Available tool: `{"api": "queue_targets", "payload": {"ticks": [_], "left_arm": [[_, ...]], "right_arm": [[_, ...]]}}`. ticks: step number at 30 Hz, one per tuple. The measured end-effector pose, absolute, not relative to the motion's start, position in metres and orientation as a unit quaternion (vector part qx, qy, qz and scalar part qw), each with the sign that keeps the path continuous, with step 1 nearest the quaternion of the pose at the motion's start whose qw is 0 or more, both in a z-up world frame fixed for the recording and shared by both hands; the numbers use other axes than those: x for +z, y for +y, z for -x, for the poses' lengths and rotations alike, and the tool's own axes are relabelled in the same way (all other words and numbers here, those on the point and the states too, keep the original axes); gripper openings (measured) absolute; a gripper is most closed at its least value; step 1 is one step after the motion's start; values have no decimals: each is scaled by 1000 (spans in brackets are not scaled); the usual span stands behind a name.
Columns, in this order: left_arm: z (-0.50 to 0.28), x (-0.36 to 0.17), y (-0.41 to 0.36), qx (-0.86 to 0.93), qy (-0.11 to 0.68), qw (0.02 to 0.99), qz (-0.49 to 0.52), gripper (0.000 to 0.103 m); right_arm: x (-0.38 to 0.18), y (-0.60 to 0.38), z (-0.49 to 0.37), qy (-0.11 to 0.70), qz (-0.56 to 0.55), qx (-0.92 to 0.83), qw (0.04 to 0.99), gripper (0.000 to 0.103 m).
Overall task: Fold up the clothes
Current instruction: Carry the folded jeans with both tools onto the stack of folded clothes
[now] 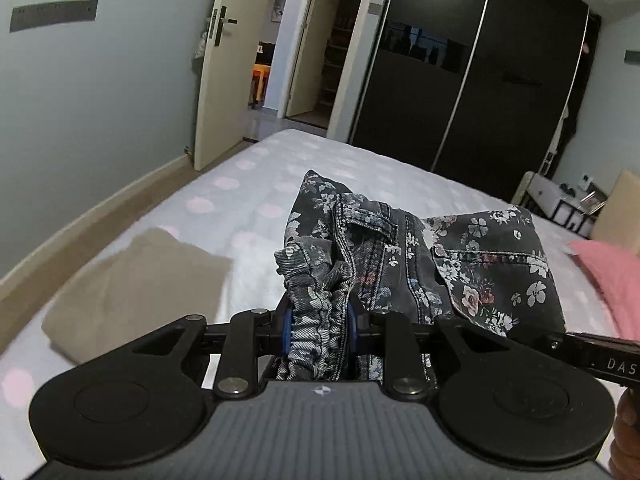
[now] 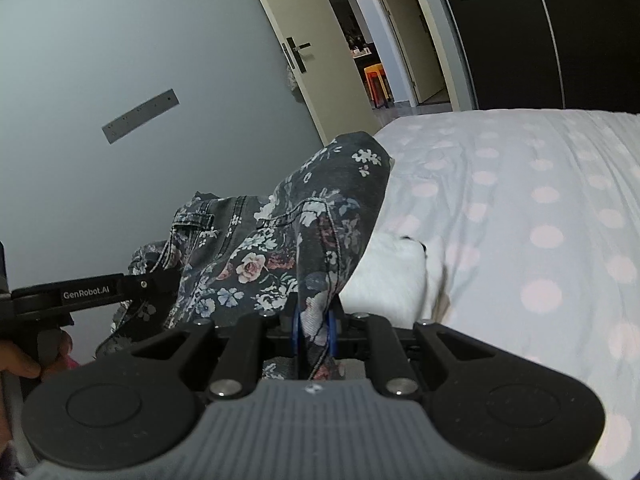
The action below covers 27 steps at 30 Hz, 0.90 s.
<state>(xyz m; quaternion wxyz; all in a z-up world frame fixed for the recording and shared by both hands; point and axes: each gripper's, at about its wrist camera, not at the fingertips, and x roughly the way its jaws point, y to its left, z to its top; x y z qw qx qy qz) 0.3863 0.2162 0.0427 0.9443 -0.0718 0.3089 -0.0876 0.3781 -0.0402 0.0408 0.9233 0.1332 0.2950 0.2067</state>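
Jeans (image 1: pixel 416 264), dark floral denim, hang above the bed (image 1: pixel 248 176), lifted between both grippers. Left gripper (image 1: pixel 318 320) has its jaws clamped on a bunched fold of the jeans; right gripper (image 2: pixel 314 328) has its jaws clamped on a thinner seamed edge. Left of the jeans lies a beige cloth (image 1: pixel 136 288) (blurred), right of them something pink (image 1: pixel 608 276).

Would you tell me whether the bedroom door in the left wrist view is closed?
No, the door stands open, showing a lit hallway with an orange stool beyond.
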Motion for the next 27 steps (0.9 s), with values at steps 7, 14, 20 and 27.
{"api": "queue_targets", "payload": {"ticks": [7,14,20,27], "left_arm": [[-440,4,223,-69,331,940,48,23],[-472,-39,237,-61,372,925,47,23],[-480,-65,249,-69,397,913,62,26],[-474,-55,249,-45,399,914,67,35]], "right_arm": [[-1,-5,-441,324,-115,190,920,15],[-38,11,-481,358,-95,170,913,15],[-69,8,-500,391,-118,164,898,22],[-64,16,-502,408,-102,146,896,32]]}}
